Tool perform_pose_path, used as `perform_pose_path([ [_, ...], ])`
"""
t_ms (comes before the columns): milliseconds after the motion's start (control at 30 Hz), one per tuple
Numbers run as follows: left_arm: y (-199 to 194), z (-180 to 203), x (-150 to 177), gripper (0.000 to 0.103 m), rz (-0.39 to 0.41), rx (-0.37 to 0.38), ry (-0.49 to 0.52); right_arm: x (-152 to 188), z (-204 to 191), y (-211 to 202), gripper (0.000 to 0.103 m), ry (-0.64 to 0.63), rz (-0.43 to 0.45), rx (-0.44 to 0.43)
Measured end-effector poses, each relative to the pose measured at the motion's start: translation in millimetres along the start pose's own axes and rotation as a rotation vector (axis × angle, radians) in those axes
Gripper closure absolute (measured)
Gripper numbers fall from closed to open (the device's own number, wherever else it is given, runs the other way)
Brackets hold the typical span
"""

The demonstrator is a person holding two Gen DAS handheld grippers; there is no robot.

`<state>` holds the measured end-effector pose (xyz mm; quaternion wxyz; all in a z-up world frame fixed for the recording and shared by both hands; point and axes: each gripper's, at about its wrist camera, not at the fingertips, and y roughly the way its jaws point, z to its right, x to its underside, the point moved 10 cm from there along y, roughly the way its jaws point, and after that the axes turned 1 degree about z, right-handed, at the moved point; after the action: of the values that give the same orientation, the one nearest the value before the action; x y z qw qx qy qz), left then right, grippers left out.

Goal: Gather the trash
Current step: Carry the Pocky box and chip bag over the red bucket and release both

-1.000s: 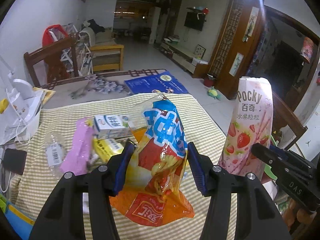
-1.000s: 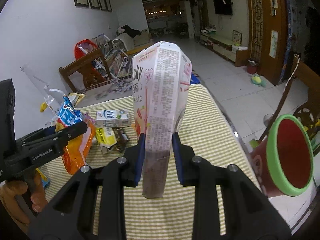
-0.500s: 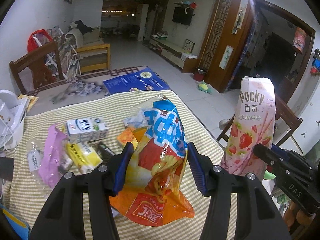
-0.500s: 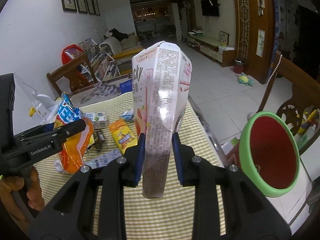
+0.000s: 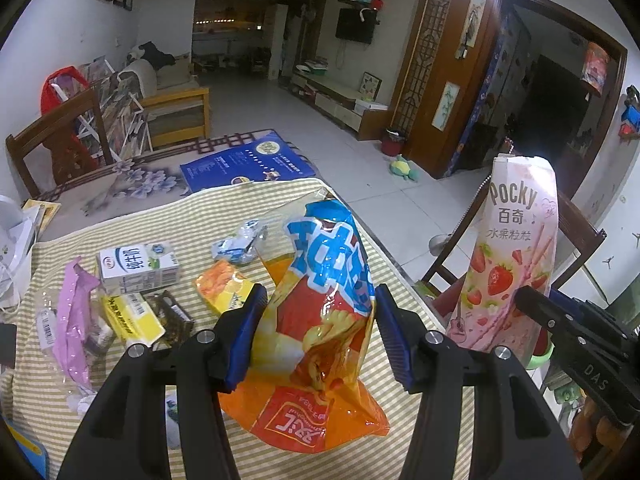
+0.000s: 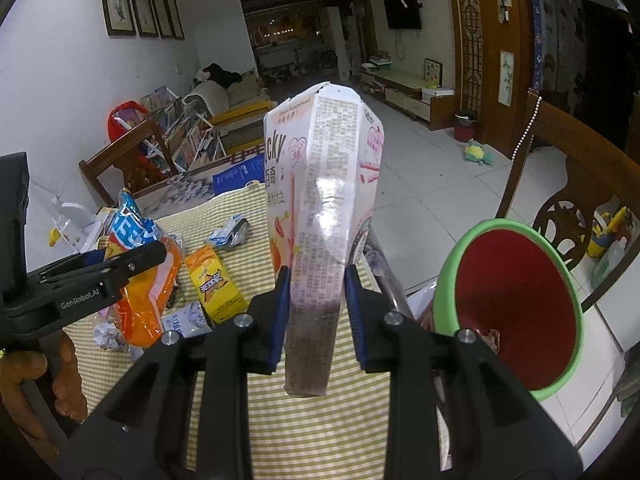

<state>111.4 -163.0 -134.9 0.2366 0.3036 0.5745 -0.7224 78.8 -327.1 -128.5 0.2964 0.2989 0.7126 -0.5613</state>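
My left gripper [image 5: 318, 330] is shut on an orange and blue chip bag [image 5: 324, 320], held upright above the striped tablecloth [image 5: 224, 216]. My right gripper [image 6: 314, 312] is shut on a pink Pocky box [image 6: 322, 208], also upright, near the table's right edge. In the left wrist view the Pocky box [image 5: 510, 264] stands to the right of the chip bag. A red bin with a green rim [image 6: 516, 312] sits just right of the table, below the right gripper. The chip bag [image 6: 140, 268] shows at the left in the right wrist view.
More litter lies on the cloth: a milk carton [image 5: 138, 266], a yellow snack packet [image 5: 222, 286], a pink wrapper [image 5: 74, 320], a crumpled blue-white wrapper [image 5: 238, 242]. Wooden chairs [image 6: 560, 168] stand right of the table and behind it. A hand [image 6: 36, 384] holds the left gripper.
Both grippers have shifted to the right along the table with their loads. The red bin now looms larger and closer in the right wrist view, and the litter has slid leftward.
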Motion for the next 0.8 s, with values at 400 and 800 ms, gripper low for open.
perform_pose_path([
  [400,15,44,-11,0.051,0.009,0.006,0.007,-13,42,0,0.076,-0.001,0.013,0.008],
  [800,35,102,-22,0.051,0.014,0.027,0.032,-23,105,-7,0.076,0.036,0.029,0.054],
])
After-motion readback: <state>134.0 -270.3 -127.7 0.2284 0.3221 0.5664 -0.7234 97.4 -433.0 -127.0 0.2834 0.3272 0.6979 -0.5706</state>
